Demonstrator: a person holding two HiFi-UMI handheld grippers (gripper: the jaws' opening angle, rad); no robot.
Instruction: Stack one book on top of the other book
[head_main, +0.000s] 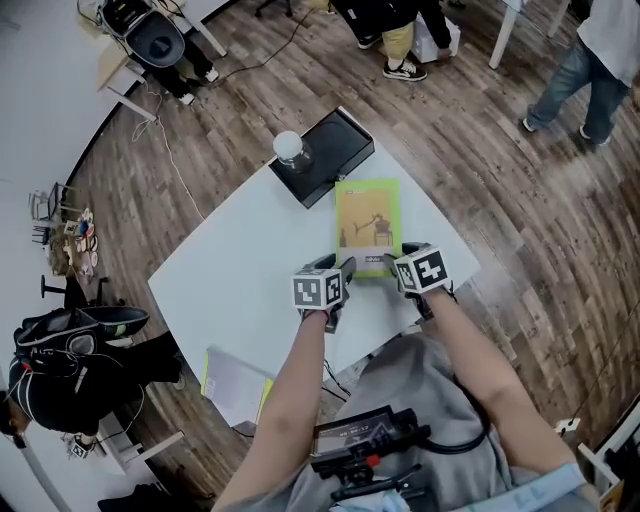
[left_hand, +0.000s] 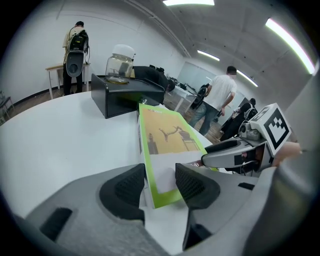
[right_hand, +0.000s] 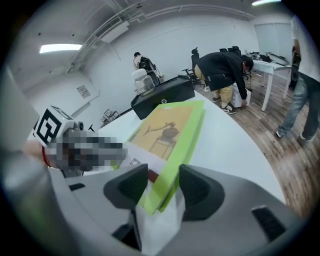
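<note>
As the left tool (left_hand: 160, 180) closes over one lower corner of the green book (head_main: 367, 225), its jaws stand about half apart. One pad lies against the white page edge and the other on the cover, so the corner is gripped. The right tool (right_hand: 164, 186) has the other lower corner the same way: jaws somewhat wider, the book's green edge pinched between the two pads. In the head view both tools sit side by side just below centre frame, marker cubes up, with a forearm running from each to the bottom edge. The green book extends from them toward the top of the frame, cover up, at the middle of the white desk (head_main: 250, 270). Whether its lower end rests on the desk cannot be told. Just above the book's upper end stands a black box (head_main: 325, 155), with a clear jar (head_main: 290, 148) with a white lid on top of it. A second book (head_main: 235, 385), pale with a yellow-green edge, lies at the desk's lower-left corner, well apart from the green one. Wood floor (head_main: 500, 200) surrounds the desk.
</note>
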